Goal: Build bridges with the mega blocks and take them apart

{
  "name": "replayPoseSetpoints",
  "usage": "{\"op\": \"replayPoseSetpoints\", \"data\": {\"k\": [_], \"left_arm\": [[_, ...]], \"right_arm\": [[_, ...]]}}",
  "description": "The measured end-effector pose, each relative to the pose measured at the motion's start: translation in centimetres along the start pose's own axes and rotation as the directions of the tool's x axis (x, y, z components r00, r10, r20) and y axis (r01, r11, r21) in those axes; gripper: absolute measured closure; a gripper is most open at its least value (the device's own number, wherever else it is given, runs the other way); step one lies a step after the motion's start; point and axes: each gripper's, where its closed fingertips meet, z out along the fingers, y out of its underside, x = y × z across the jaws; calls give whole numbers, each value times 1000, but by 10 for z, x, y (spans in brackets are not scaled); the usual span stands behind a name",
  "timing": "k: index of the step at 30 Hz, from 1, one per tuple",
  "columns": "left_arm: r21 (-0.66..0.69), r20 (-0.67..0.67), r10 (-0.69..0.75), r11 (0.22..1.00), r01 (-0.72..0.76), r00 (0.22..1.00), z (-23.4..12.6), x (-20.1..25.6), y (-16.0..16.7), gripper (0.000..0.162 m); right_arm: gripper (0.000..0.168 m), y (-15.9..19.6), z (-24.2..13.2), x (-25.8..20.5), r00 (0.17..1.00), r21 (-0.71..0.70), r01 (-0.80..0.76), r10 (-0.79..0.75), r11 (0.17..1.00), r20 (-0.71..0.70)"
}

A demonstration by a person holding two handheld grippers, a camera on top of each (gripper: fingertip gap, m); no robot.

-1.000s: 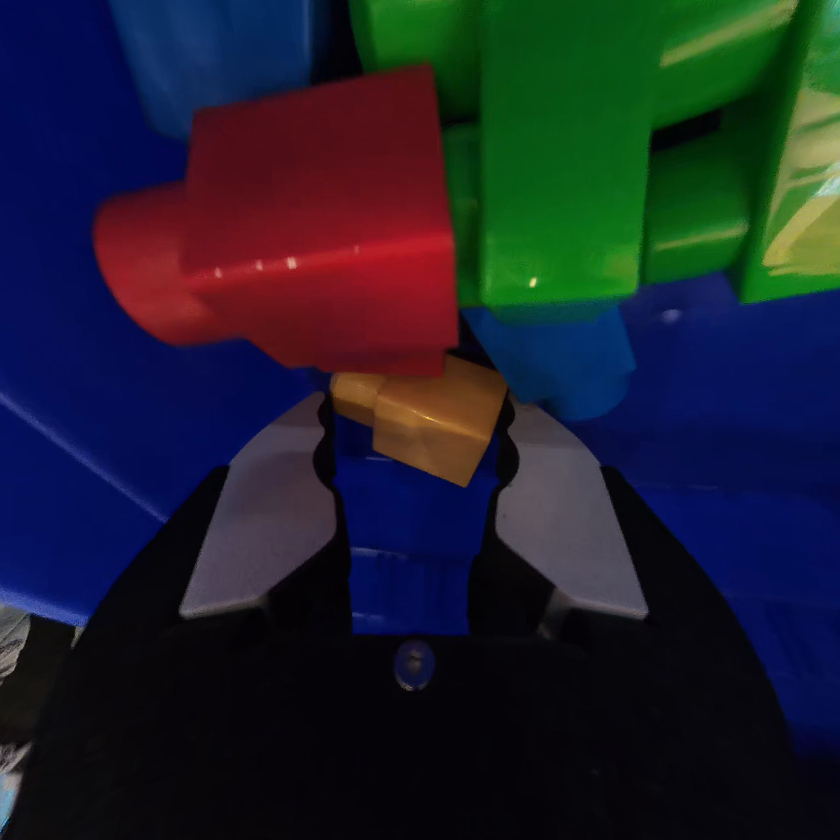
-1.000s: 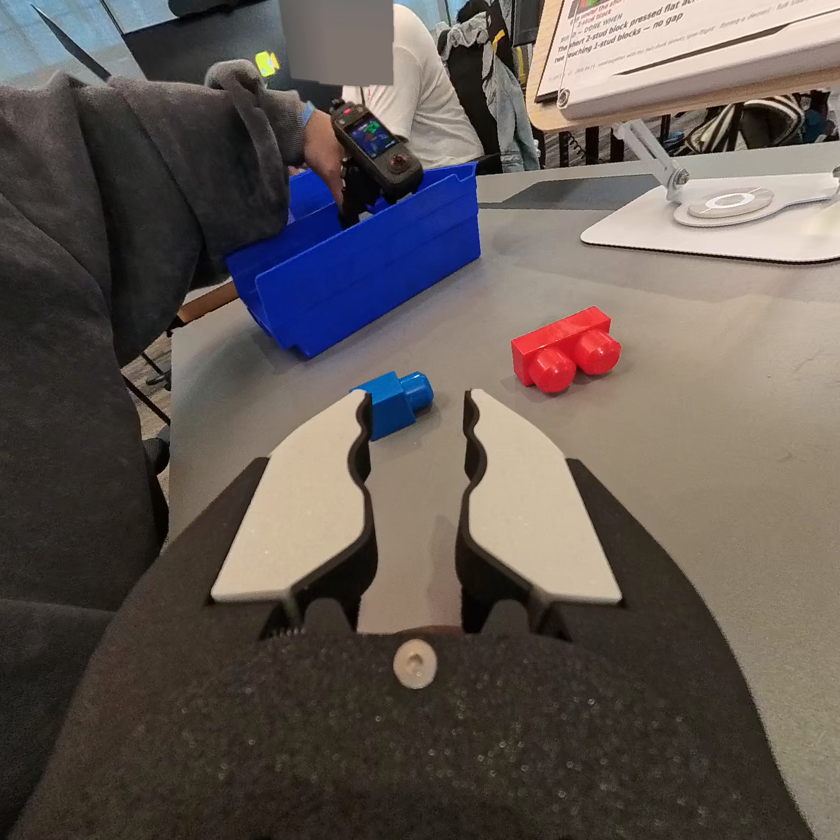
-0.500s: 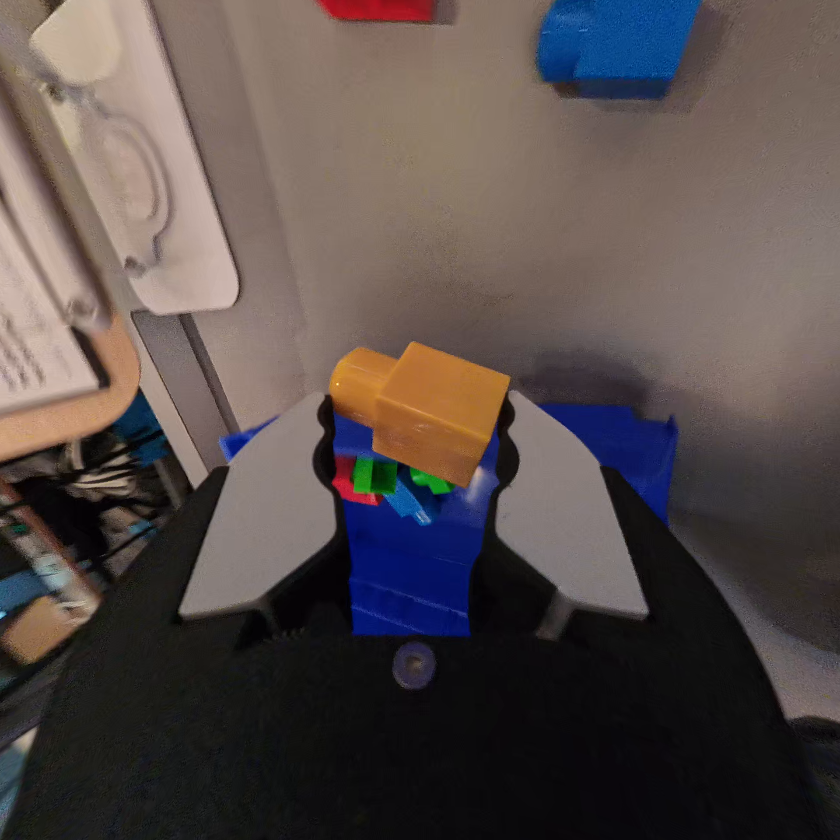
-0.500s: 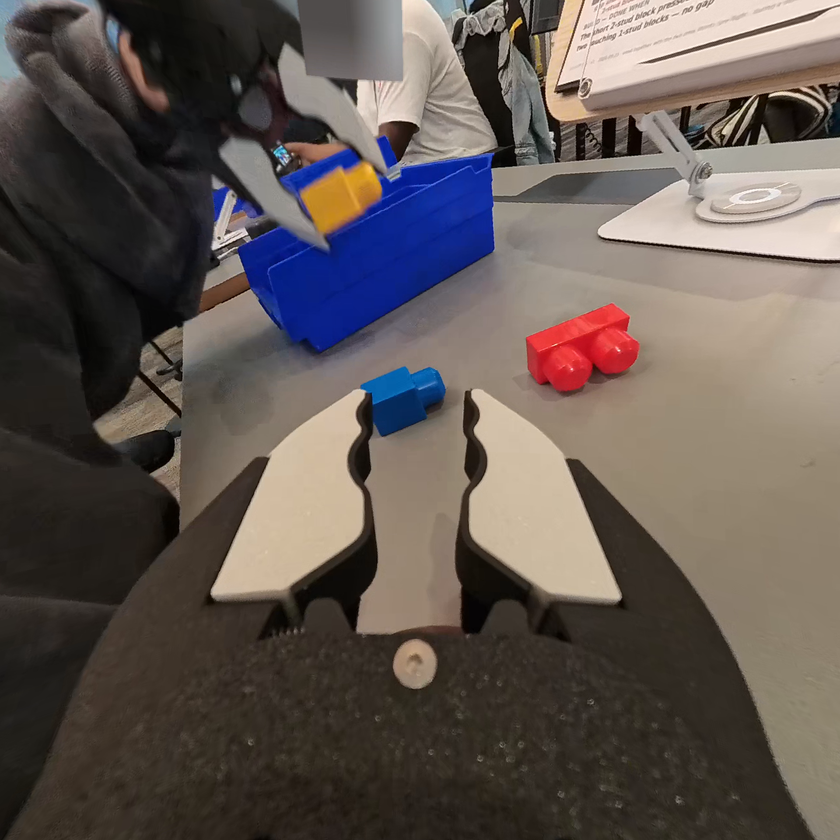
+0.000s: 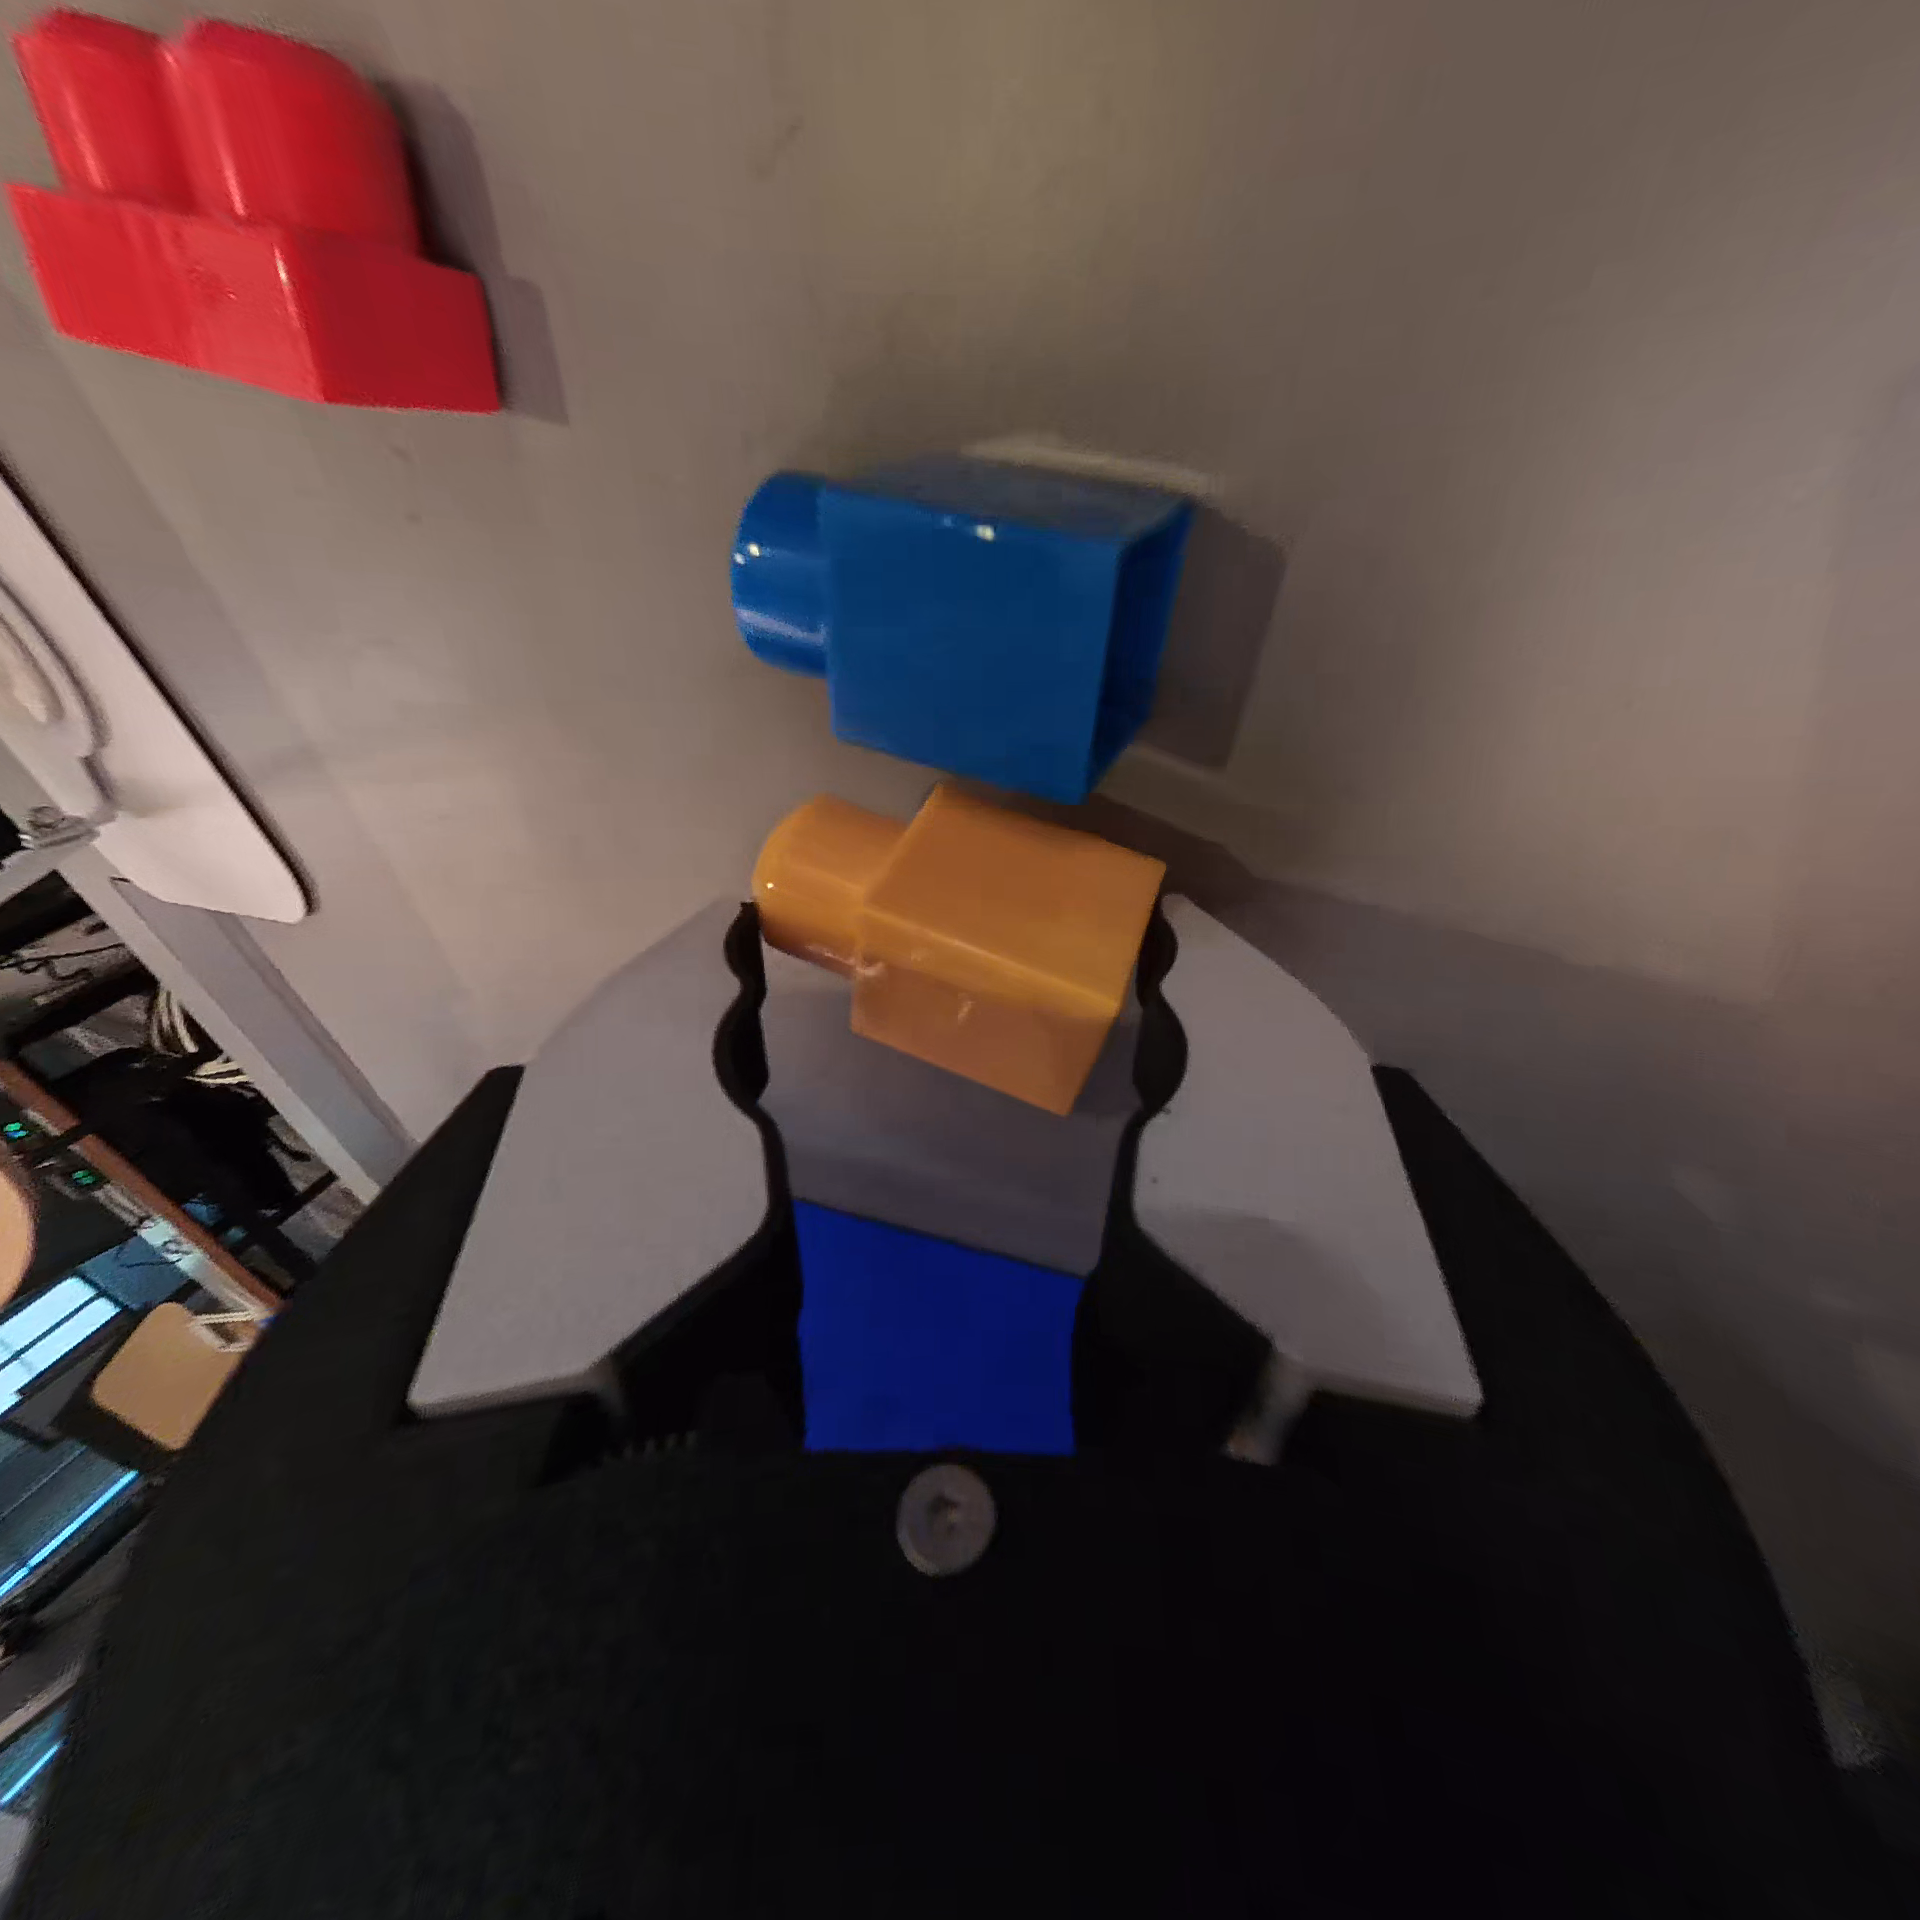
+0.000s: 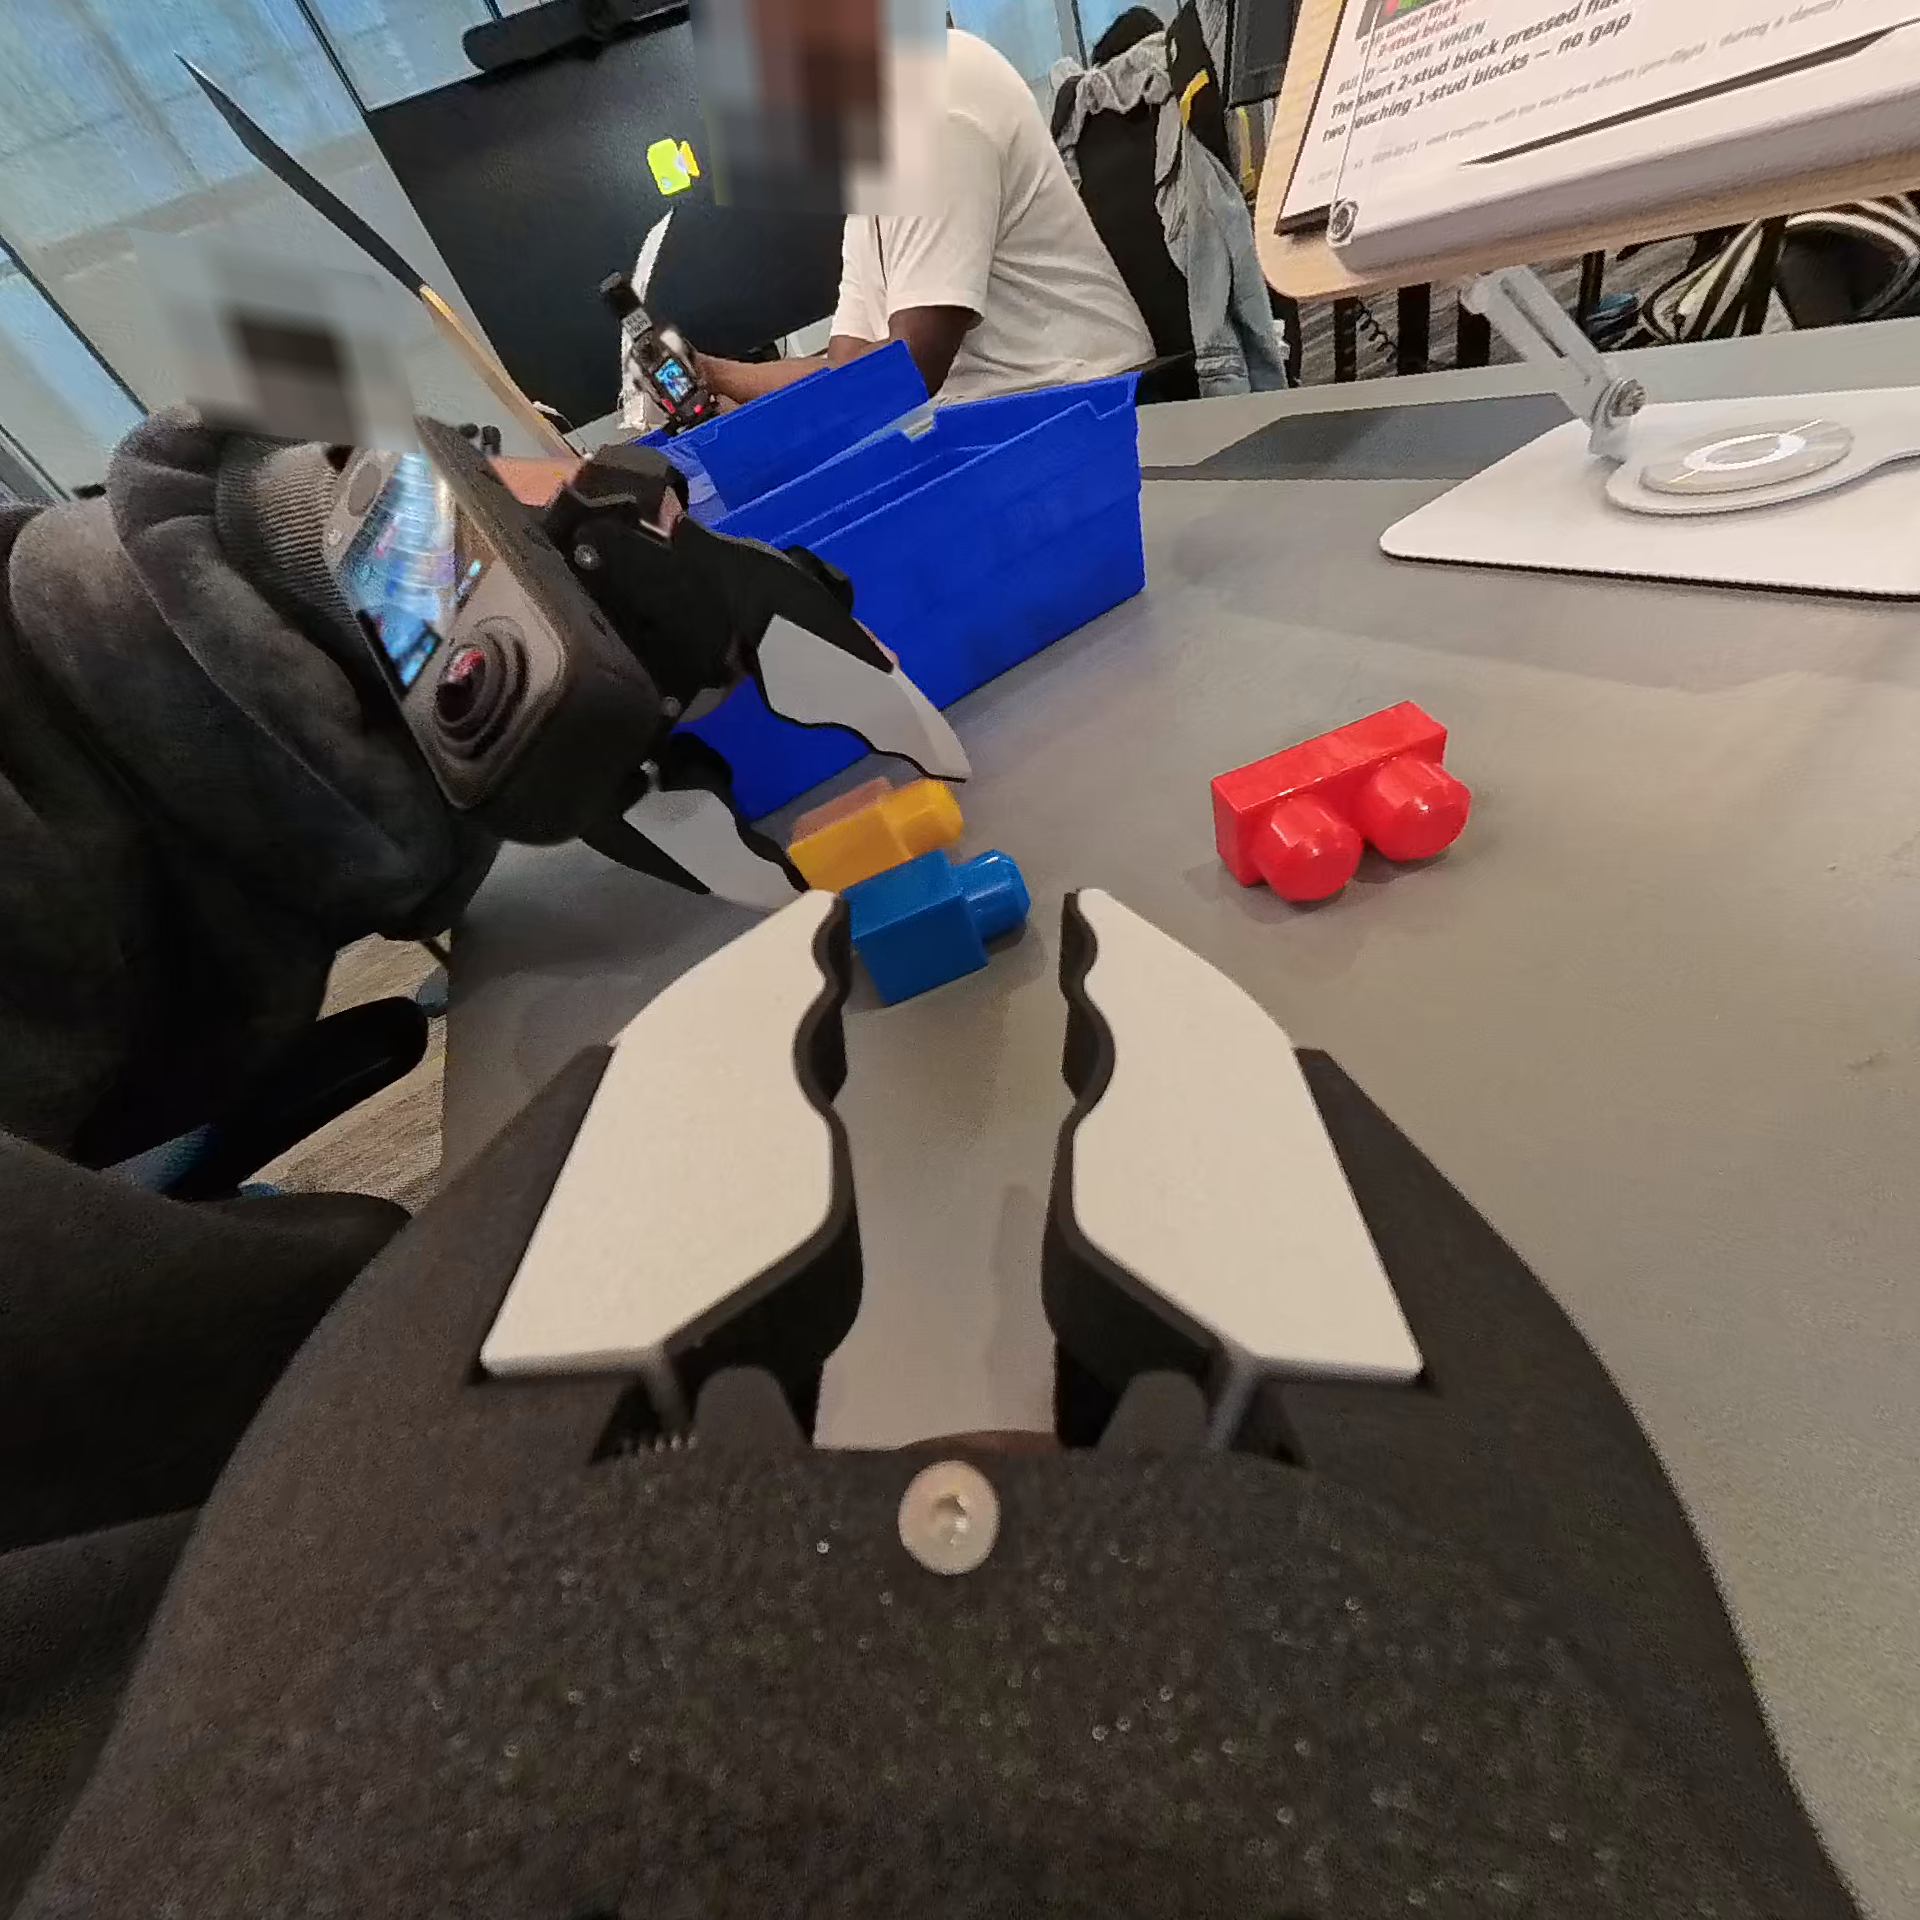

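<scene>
Lying on its side between the fingers of the left gripper point(image 5: 951, 935), the yellow block point(image 5: 977, 951) is clamped at the fingertips, just above the grey table point(image 5: 1455, 520) and right beside the blue block point(image 5: 966, 623); whether the two touch is not clear. Its single stud runs level with the tabletop, so its long axis goes from square body to stud, and in the right wrist view the stud points toward the red block point(image 6: 1340, 795), the same way as the blue block's stud. The blue block also lies on its side on the table, directly ahead of the right gripper point(image 6: 951, 925), whose fingers stand narrowly parted with nothing between them, just short of that block. The red block, a two-stud piece, lies on its side well to the right of the pair, studs facing the right wrist camera.

A blue bin point(image 6: 966, 540) sits on the table behind the left gripper. Farther right a white stand base point(image 6: 1662, 520) rests on the surface, carrying a tilted board with a printed sheet point(image 6: 1558, 114). Beyond the table, a person in a white shirt point(image 6: 987, 270) sits in a room with dark panels and glass walls.
</scene>
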Motion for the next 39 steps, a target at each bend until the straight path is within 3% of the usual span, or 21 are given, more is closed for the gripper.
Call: {"op": "replayPoseSetpoints", "data": {"k": [7, 12, 14, 16, 18, 19, 21, 23, 25, 27, 31, 39], "left_arm": [[-33, 39, 7, 999, -6, 999, 2, -11, -12, 93], [-54, 61, -30, 998, 34, 998, -8, -19, -4, 87], [-42, 54, -93, 995, 96, 994, -19, -17, 4, 88], [5, 25, -244, 970, 244, 969, -31, -15, 10, 88], [101, -45, -467, 877, 469, 883, -42, -14, 5, 88], [161, -89, -577, 796, 584, 812, -47, -15, -2, 85], [253, -219, -760, 562, 787, 612, -53, -16, -17, 75], [240, -411, -815, 335, 911, 408, -52, -3, -38, 72], [186, -441, -851, 222, 957, 283, -41, 8, -46, 65], [188, -341, -907, 189, 964, 245, -24, 11, -41, 60], [209, -115, -963, 215, 954, 243, -2, 0, -25, 53], [172, -35, -972, 222, 960, 231, 14, -14, -13, 60]], "right_arm": [[130, -1, -2, 0, 1000, 10, -23, 23, 1000, 15], [130, -1, -3, 0, 999, 17, -39, 38, 999, 22], [129, -2, -4, 0, 999, 19, -44, 44, 999, 25], [129, -2, -4, 0, 998, 20, -52, 51, 998, 28], [129, -2, -5, 1, 998, 23, -59, 58, 998, 32], [129, -2, -5, 1, 997, 24, -63, 63, 998, 34], [129, -2, -5, 1, 997, 24, -75, 74, 997, 39], [129, -2, -5, 1, 996, 25, -83, 82, 996, 44], [129, -2, -5, 1, 995, 26, -88, 87, 996, 49], [129, -2, -6, 0, 995, 25, -90, 88, 996, 52], [129, -1, -5, -1, 995, 20, -87, 86, 996, 54], [130, -2, -6, 0, 994, 26, -93, 92, 995, 53]]}}
